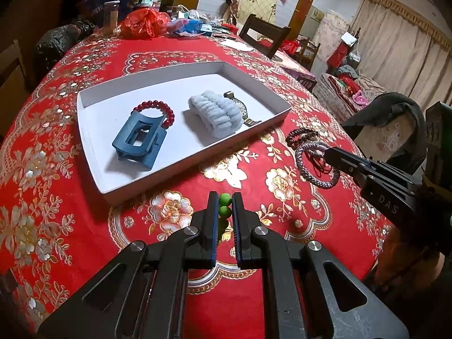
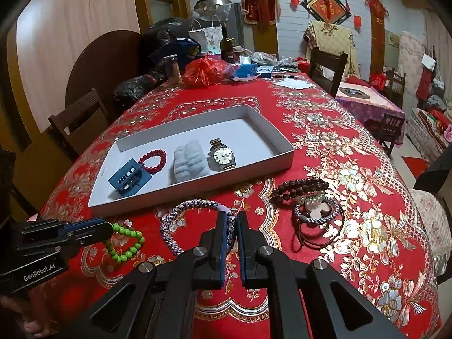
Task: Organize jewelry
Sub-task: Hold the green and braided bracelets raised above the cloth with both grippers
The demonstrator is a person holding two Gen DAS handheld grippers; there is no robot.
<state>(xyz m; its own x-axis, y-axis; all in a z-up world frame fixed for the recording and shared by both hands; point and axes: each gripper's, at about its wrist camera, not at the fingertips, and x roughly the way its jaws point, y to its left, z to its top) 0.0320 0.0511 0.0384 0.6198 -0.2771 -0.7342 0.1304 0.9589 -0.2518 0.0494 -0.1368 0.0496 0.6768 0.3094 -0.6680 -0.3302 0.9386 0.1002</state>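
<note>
The left gripper [image 1: 225,207] has its jaws pinched narrow on the green bead bracelet [image 2: 124,241], a few beads showing between its fingers, the rest of the loop trailing on the red tablecloth [image 2: 353,212] just past the tips. To its right, the right gripper [image 2: 232,227] is closed on the near edge of a purple braided bracelet [image 2: 180,220], which lies flat ahead of it and to its left. Straight ahead of both tools sits the white tray [image 2: 282,155], holding a blue hair claw [image 2: 128,180], a red bead bracelet [image 2: 154,161] touching it, a pale blue scrunchie [image 2: 189,161] and a wristwatch [image 2: 222,155]. Ahead and right of the right gripper, on the cloth, rest a dark wooden bead bracelet [image 2: 299,189] and a tangle of cords with a second purple braided band [image 2: 316,212].
</note>
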